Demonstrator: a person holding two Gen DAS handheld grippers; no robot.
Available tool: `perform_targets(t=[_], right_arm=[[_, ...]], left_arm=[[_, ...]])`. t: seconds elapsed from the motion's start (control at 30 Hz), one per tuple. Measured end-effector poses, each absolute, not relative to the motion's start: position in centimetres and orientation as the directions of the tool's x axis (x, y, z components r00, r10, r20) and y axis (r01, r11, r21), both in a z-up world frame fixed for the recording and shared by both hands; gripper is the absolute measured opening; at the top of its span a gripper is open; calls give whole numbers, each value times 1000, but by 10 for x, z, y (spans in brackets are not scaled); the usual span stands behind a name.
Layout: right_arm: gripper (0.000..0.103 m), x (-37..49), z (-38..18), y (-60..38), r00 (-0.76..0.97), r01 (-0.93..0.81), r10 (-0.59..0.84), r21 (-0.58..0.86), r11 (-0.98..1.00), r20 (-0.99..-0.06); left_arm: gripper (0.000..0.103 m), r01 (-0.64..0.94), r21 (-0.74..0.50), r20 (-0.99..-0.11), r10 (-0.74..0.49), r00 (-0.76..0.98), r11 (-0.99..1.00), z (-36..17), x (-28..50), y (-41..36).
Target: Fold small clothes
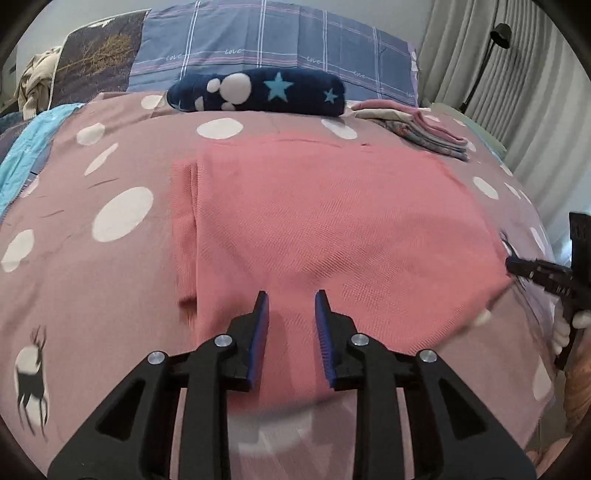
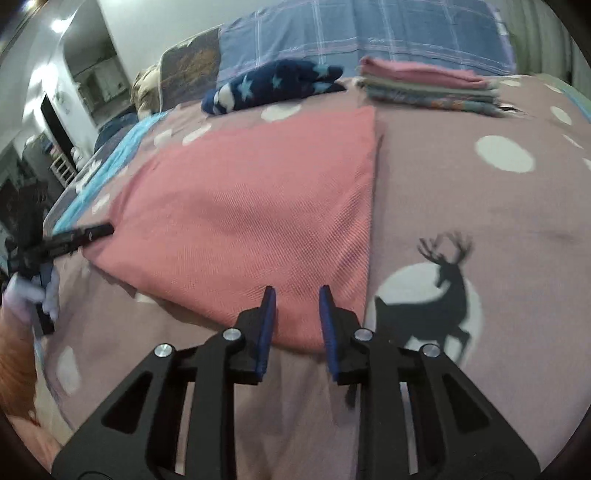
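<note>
The left gripper [image 1: 291,299] and right gripper [image 2: 297,295] both hover with jaws parted and nothing between the pads, each above a near corner of the pink cloth [image 1: 332,229]. It lies flat just ahead on the dotted bedspread [image 1: 122,214], apparently released after a fold. Beyond waits the folded stack [image 2: 428,85], likely its destination.

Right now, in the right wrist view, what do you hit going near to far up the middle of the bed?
Right gripper, jaws open with nothing between them → pink cloth lying flat on the bedspread → navy star blanket → blue plaid pillow.
</note>
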State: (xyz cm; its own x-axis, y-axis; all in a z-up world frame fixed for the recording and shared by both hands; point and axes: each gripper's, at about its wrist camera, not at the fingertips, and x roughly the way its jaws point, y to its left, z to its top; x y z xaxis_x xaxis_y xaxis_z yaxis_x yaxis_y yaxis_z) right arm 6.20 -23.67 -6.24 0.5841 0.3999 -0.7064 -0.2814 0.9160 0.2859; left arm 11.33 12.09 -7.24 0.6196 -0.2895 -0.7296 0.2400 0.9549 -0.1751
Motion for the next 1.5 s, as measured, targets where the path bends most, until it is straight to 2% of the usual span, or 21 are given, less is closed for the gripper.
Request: perform_targets(t=[0.03, 0.13, 0.17, 0.27, 0.5, 0.63, 0.7, 0.8, 0.93, 1.03, 1.13, 1.2, 1.27, 1.5], right_arm=[[27, 55, -61, -235, 589, -293, 405, 283, 913, -699], [32, 51, -78, -232, 552, -259, 338, 229, 938, -762], [31, 50, -86, -236, 555, -238, 335, 241, 941, -761], [31, 44, -81, -235, 565, -211, 320, 242, 947, -760], [32, 51, -43, -170, 584, -389, 473, 284, 876, -659], [32, 64, -52, -127, 522, -449, 520, 300, 841, -676], [32, 79, -83, -114, 432, -412, 471, 296, 862, -769], [33, 72, -77, -117, 448, -432, 486, 294, 853, -750], [34, 76, -53, -118, 456, -447, 478, 271, 852, -751], [34, 96, -30, -101, 497, -474, 464, 218, 853, -734], [34, 131, -9, -73, 508, -520, 474, 183, 834, -719], [34, 155, 0, -46, 497, -556, 485, 165, 814, -720], [34, 179, 2, -17, 465, -597, 495, 154, 788, -734], [34, 242, -26, 97, 365, -707, 452, 74, 703, -814]], left_arm=[[32, 252, -169, -724, -293, 625, 953, -70, 105, 120], [38, 271, -145, -736, -287, 613, 951, -75, 86, 115], [39, 264, -128, -763, -265, 589, 956, -86, 87, 113], [39, 246, -140, -748, -265, 608, 959, -89, 79, 117], [39, 126, -194, -702, -228, 674, 973, -71, 70, 150], [39, 48, -227, -734, -204, 647, 973, -87, 75, 169], [39, 60, -248, -721, -225, 655, 967, -96, 73, 174], [40, 81, -272, -712, -257, 654, 959, -92, 69, 176], [40, 99, -383, -663, -348, 663, 918, -86, 86, 198], [40, 85, -398, -646, -345, 681, 913, -82, 104, 212], [39, 103, -467, -622, -409, 668, 878, -85, 128, 223], [36, 128, -503, -618, -459, 639, 855, -91, 142, 221], [32, 151, -511, -627, -487, 608, 846, -100, 150, 215], [30, 201, -583, -566, -571, 595, 787, -113, 150, 219]])
